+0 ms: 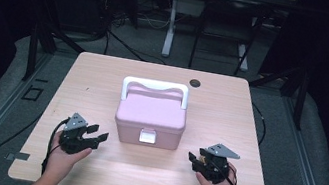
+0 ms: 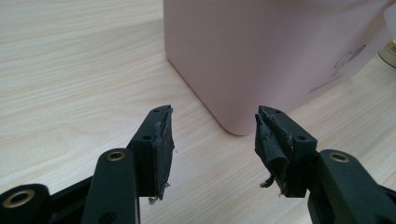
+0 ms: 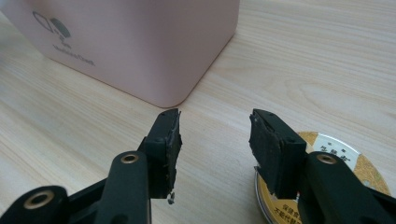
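**Two grippers, one pink box, one small tin**

Nearest, two hands each hold one gripper at the table's (image 1: 105,70) front edge. The left gripper (image 1: 96,132) rests on the wood with its jaws apart and nothing between them; its own view looks at the near left corner of the box. The right gripper (image 1: 192,159) also has its jaws spread and empty, and its view shows one round tin (image 3: 327,184) with a gold and white printed lid lying on the table just under the right-hand jaw.

Between the grippers and a little farther back stands one pink box (image 1: 150,118), near the table's middle. It is rectangular with rounded corners, its lid closed, one white clasp (image 1: 147,136) on the front face, and one white handle (image 1: 155,91) standing upright behind the lid. A faint grey logo marks its front.

Beyond, one dark round cable hole (image 1: 195,83) sits by the far edge.
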Action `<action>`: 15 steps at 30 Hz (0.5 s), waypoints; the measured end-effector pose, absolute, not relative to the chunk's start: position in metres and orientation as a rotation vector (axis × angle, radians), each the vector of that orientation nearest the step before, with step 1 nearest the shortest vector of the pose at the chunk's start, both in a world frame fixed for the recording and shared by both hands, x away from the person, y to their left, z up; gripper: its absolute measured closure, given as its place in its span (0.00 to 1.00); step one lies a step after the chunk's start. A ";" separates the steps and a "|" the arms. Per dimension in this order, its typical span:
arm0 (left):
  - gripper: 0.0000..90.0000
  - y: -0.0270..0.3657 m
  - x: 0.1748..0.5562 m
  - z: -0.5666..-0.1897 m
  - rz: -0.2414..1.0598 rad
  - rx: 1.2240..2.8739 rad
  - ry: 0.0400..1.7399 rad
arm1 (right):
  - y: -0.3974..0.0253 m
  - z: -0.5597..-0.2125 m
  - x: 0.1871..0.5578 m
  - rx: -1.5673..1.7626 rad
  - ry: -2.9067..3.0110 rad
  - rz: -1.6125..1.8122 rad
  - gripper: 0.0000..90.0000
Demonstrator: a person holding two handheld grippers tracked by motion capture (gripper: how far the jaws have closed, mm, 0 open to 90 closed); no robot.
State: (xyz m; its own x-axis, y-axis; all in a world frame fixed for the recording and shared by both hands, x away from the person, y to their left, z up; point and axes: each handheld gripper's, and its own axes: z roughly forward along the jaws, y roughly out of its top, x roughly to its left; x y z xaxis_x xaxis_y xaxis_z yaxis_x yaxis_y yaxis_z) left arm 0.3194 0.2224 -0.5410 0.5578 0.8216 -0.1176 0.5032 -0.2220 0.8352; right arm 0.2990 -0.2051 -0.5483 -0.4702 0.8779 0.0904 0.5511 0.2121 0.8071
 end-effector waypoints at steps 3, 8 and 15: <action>0.54 0.219 0.324 -0.540 0.433 1.871 1.089 | -0.204 -0.545 0.302 1.342 2.106 1.163 0.59; 0.62 0.214 0.329 -0.538 0.426 1.842 1.123 | -0.204 -0.537 0.309 1.351 2.116 1.182 0.67; 0.61 0.215 0.344 -0.531 0.438 1.791 1.180 | -0.205 -0.533 0.326 1.375 2.104 1.180 0.69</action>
